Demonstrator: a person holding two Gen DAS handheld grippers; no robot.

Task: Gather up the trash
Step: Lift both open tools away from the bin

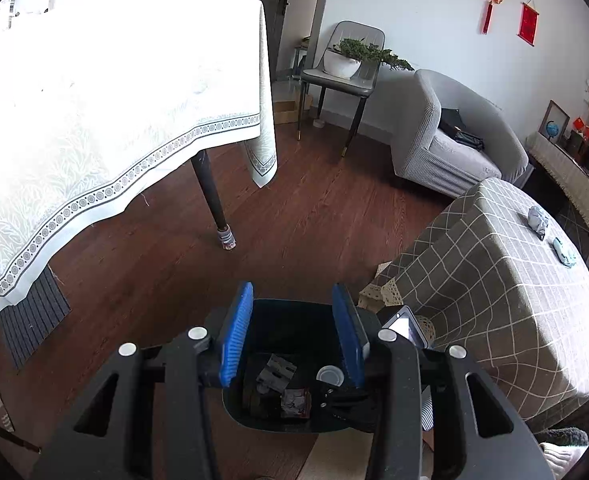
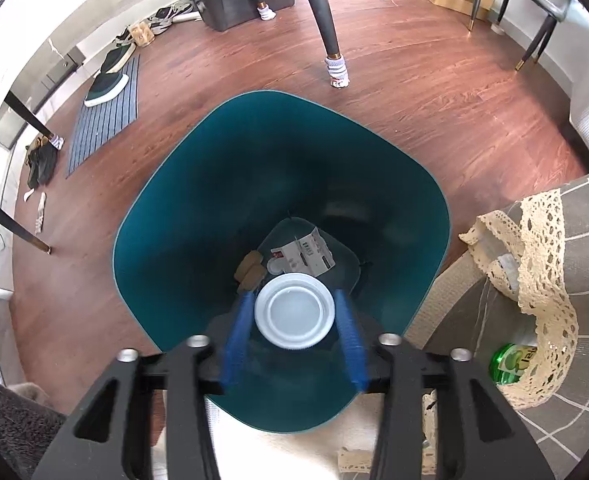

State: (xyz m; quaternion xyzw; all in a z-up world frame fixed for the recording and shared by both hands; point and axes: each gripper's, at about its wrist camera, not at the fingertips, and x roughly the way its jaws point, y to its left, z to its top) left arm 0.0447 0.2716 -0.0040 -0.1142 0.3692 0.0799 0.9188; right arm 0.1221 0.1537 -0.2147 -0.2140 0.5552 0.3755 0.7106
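Observation:
A teal trash bin stands on the wood floor. My right gripper hangs over its mouth, open, with a white round lid between the blue fingers but apart from them, seemingly falling. Paper scraps and brown bits lie at the bin's bottom. My left gripper is open and empty above the same bin, where wrappers and the white lid show. Two crumpled trash pieces lie on the checked low table.
A dining table with a white cloth and its dark leg stand left. A grey sofa and a chair with a plant are behind. A striped mat with shoes, and a green bottle under the lace cloth.

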